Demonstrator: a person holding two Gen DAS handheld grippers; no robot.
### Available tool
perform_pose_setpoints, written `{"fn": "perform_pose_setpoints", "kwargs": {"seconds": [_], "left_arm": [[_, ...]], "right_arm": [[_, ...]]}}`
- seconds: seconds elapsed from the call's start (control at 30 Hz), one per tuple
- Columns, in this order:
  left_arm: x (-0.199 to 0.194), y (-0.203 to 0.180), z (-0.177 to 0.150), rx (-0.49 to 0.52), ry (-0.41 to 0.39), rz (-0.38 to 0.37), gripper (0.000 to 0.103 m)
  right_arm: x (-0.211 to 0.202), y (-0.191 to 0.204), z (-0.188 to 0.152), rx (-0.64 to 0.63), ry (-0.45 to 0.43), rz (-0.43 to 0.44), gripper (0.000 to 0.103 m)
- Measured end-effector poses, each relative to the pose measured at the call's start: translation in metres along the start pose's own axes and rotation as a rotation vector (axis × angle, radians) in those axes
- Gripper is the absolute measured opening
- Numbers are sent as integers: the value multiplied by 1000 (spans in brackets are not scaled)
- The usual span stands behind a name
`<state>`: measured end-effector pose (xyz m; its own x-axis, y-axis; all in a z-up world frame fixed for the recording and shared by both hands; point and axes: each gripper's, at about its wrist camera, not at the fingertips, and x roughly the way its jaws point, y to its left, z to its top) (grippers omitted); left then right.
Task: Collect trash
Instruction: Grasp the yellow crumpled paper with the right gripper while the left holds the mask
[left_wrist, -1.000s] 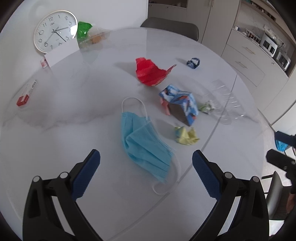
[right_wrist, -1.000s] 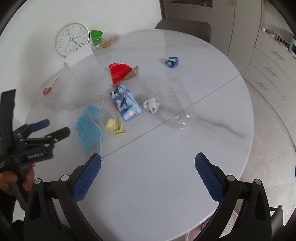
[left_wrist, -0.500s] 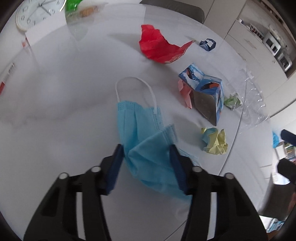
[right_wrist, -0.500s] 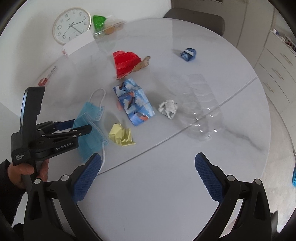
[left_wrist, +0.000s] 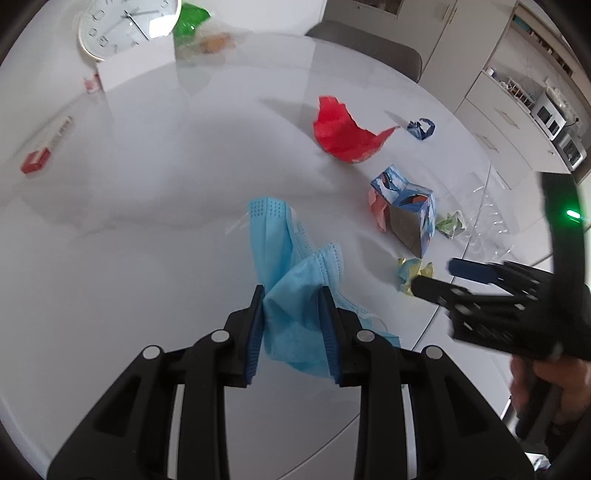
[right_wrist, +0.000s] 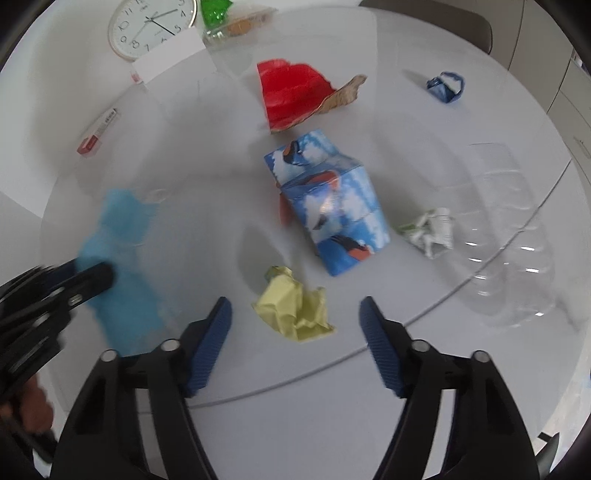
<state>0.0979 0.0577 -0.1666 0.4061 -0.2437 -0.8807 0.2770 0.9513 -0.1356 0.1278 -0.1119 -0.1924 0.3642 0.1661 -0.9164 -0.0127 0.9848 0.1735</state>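
Tabletop (left_wrist: 155, 192): white, round, fills most of both views; carries all trash.
Clear plastic bottle (right_wrist: 509, 236): lies flat at right of the right wrist view, well apart from both grippers.
Face mask (left_wrist: 295, 288): blue, centre of the left wrist view, bunched and partly raised off the tabletop.
Left gripper (left_wrist: 293, 295): fingers pinching the face mask fold. Keep pressure constant while lifting; one ear loop trails at lower right and could snag.
Right gripper (right_wrist: 295, 310): fingers spread, straddling the yellow paper ball (right_wrist: 295, 310). Lower until both fingers flank the ball, then close squarely; crumpled paper probably compresses and could slip.
Printed carton (right_wrist: 328, 206): blue and white, just beyond the ball, centre frame; likely obstruction if the approach overshoots.
Red wrapper (right_wrist: 295, 94): upper centre, clear of the approach.
White paper wad (right_wrist: 432, 230): beside the bottle.
Blue scrap (right_wrist: 445, 85): upper right.
Clock (right_wrist: 151, 26): upper left, probably not trash.
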Motion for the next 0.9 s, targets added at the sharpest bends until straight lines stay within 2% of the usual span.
{"fn": "perform_pose_setpoints", "kwargs": {"seconds": [0.07,0.1,0.13,0.37,0.57,0.73,0.9], "left_arm": [[-6,2,-2,-6,0,-4,29],[-9,4,-5,-12,-2,-6,29],[-10,3,-4,-14,-1,-8,29],[-19,-3,-15,5,11,-29,29],[-35,-36,-15,91,-8,-81,29],[-49,-82,-19,185,-16,-154,29],[-58,-141,-33,303,-7,-230,29]], "right_arm": [[6,3,1,0,11,-14,60],[9,4,1,-1,20,-19,50],[10,4,2,-1,25,-19,45],[1,-3,-4,33,2,22,42],[-40,-25,-26,71,-52,59,42],[-85,-57,-66,107,-81,26,42],[-122,-97,-118,209,-105,-26,42]]}}
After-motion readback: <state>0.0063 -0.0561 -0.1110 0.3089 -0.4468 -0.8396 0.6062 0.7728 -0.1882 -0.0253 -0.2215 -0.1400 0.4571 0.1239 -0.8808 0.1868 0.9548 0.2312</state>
